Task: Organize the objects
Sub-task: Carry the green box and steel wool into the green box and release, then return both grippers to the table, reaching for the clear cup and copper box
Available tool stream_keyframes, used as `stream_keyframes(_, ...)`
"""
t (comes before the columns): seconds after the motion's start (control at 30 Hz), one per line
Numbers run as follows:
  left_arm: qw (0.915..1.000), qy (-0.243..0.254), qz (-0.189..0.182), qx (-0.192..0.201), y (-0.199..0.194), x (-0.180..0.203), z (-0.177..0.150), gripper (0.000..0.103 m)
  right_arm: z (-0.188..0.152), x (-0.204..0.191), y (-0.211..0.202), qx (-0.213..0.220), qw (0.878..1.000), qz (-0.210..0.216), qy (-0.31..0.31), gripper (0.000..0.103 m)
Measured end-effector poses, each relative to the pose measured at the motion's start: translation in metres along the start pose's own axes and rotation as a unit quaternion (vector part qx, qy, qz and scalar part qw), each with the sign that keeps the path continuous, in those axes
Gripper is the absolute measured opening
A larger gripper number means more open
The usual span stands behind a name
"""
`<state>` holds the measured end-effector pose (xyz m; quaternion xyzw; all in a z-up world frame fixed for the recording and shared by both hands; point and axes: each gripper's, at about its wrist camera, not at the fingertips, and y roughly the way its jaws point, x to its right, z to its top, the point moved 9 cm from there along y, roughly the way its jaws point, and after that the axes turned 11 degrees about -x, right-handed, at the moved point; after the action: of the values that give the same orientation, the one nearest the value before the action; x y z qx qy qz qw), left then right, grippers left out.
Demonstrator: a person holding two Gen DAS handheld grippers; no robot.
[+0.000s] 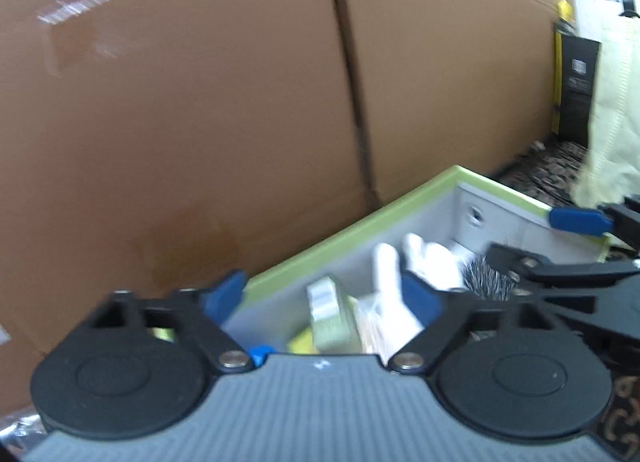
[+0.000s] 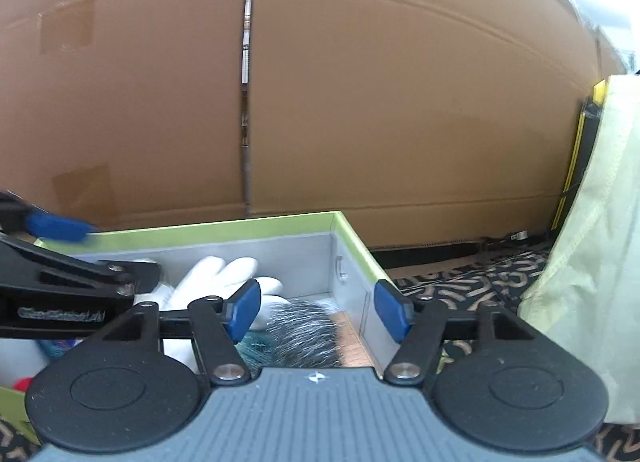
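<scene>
A grey box with a green rim (image 1: 352, 232) (image 2: 240, 227) stands on the floor against a big cardboard carton. Inside lie a white plush toy (image 1: 420, 258) (image 2: 216, 274), a grey-and-white spiky furry thing (image 1: 488, 278) (image 2: 308, 334), a green-and-white packet (image 1: 328, 314) and other small items. My left gripper (image 1: 324, 298) is open and empty, hovering over the box's near left part. My right gripper (image 2: 322, 312) is open and empty over the box's right end; it also shows in the left wrist view (image 1: 568, 238). The left gripper's fingers (image 2: 60, 227) reach in from the left of the right wrist view.
A large brown cardboard carton (image 1: 200, 101) (image 2: 360, 101) fills the background right behind the box. A pale yellow cloth (image 2: 592, 262) hangs at the right. A black-and-yellow package (image 1: 572, 73) leans by the carton. The floor has a dark patterned carpet (image 2: 480, 282).
</scene>
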<state>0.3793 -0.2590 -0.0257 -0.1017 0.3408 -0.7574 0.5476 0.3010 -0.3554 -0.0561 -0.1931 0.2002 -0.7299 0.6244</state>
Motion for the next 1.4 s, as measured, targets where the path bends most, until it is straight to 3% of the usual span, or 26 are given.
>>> stream_keyframes(0.03,1.0000,-0.001,0.000,0.005,-0.002,-0.002,0.000,0.103,-0.001,0.001,0.000,0.000,1.000,0.005,0.001,0.067)
stream_keyframes(0.2,0.9998,-0.019,0.002,0.001,-0.019,-0.014,-0.007,0.103,-0.003,0.002,-0.014,0.006,1.000,0.003,0.015,0.072)
stream_keyframes(0.4,0.9988,-0.044,0.015,0.015,-0.056,-0.044,-0.023,0.103,0.006,-0.012,-0.057,0.039,0.999,0.011,0.014,0.076)
stream_keyframes(0.6,0.9826,-0.185,-0.014,0.007,-0.100,-0.132,-0.072,0.103,0.007,-0.048,-0.121,0.083,0.996,0.045,0.008,0.082)
stream_keyframes(0.73,0.9734,-0.228,0.022,-0.003,-0.120,-0.183,-0.118,0.103,-0.006,-0.089,-0.154,0.101,0.991,0.092,-0.006,0.085)
stream_keyframes(0.87,0.9659,-0.254,0.037,-0.030,-0.130,-0.219,-0.167,0.103,-0.033,-0.136,-0.170,0.084,0.985,0.148,-0.019,0.085)
stream_keyframes(1.0,0.9567,-0.282,0.035,-0.063,-0.126,-0.241,-0.212,0.103,-0.069,-0.185,-0.164,0.043,0.981,0.180,-0.050,0.085)
stream_keyframes(1.13,0.9542,-0.285,0.048,-0.079,-0.126,-0.259,-0.240,0.103,-0.094,-0.229,-0.139,-0.001,0.974,0.209,-0.088,0.084)
stream_keyframes(1.23,0.9558,-0.283,0.043,-0.067,-0.129,-0.274,-0.241,0.103,-0.091,-0.263,-0.115,-0.018,0.967,0.217,-0.128,0.080)
stream_keyframes(1.4,0.9682,-0.243,0.020,-0.054,-0.108,-0.291,-0.223,0.102,-0.073,-0.309,-0.069,-0.044,0.958,0.228,-0.171,0.073)
